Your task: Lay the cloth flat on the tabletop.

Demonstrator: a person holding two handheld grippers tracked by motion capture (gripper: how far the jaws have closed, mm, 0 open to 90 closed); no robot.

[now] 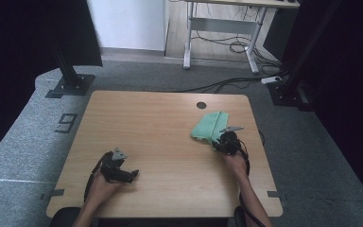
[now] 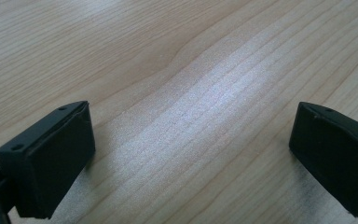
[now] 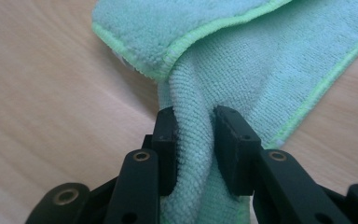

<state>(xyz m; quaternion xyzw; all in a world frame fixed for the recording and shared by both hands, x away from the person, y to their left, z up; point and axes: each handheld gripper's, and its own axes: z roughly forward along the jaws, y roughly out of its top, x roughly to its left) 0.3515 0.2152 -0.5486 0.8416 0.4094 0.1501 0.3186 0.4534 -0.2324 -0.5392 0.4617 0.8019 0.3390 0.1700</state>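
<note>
In the high view, the green cloth (image 1: 210, 126) lies on the wooden table (image 1: 160, 142), a little nearer the person than the round cable hole (image 1: 201, 105) and slightly right of it. The cloth is folded into a long narrow shape; its long axis runs from the far end near the hole, slanting back and leftward toward the person, where it widens. The right gripper (image 1: 220, 142) sits at the near edge of the cloth, touching it, with the person's right hand (image 1: 236, 163) behind it. The left gripper (image 1: 131, 176) rests well apart from the cloth, far to the near-left of the hole, held in the left hand (image 1: 101, 184).

In the left gripper view, the two black jaws stand wide apart over bare wood grain, with nothing between them.

In the right gripper view, the jaws are drawn narrow and pinch a bunched ridge of the cloth (image 3: 261, 60) between the pads (image 3: 168, 140). The fabric is a mint-green looped microfibre with a brighter green stitched hem; one hemmed layer is folded over another beyond the jaws.
</note>
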